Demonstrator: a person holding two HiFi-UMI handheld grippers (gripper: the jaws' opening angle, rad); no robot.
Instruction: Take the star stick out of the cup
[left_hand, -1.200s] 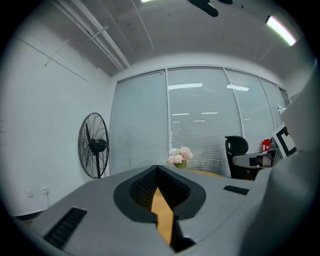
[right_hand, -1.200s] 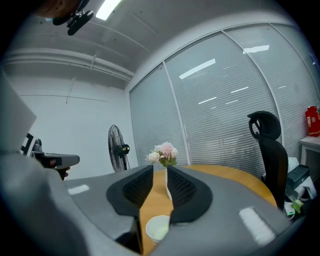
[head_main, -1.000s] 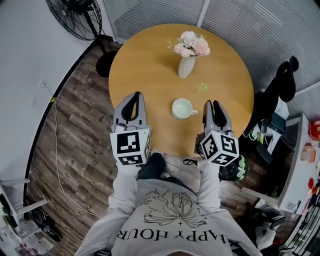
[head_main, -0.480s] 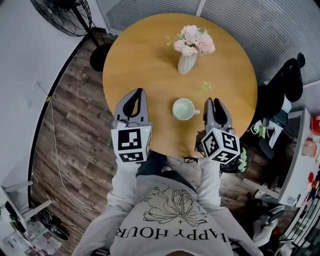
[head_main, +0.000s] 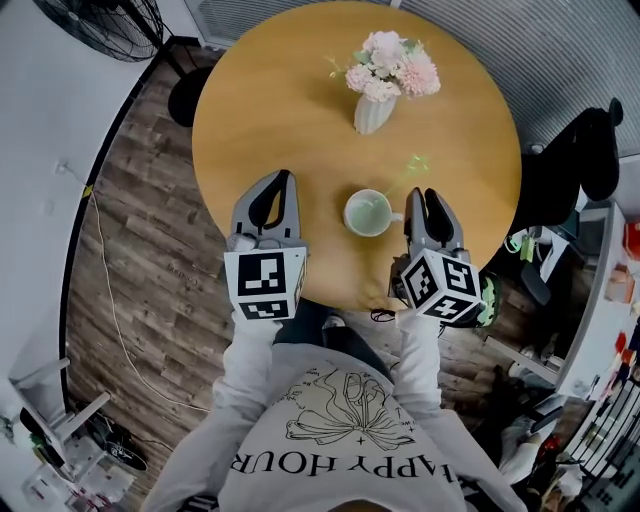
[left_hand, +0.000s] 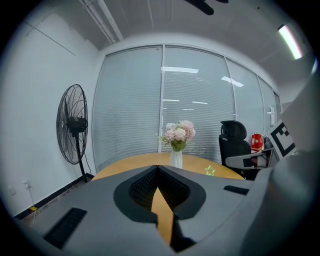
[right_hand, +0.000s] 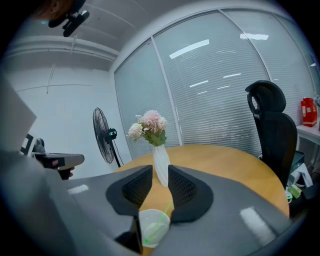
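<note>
Closer to the cup than a second ago, the right gripper now sits just beside the cup's handle, near the front edge of the round tabletop. The left gripper has barely shifted on the cup's other side. The right jaws stand narrowly apart and hold nothing; in the right gripper view, the cup and the green shaft show low in their gap. The left jaws meet at the tips, also empty.

The star stick stands in the cup and leans out over the rim, away from the person, its pale green star hanging above bare wood short of the flower vase.

The stick looks thin, translucent and very light (probably plastic), so it is likely stiff enough to lift by a pinch but easy to flex or flick. The shaft just above the rim, below the star, seems the soundest hold. Drawing it out along its own lean should keep it from levering the small cup over.
</note>
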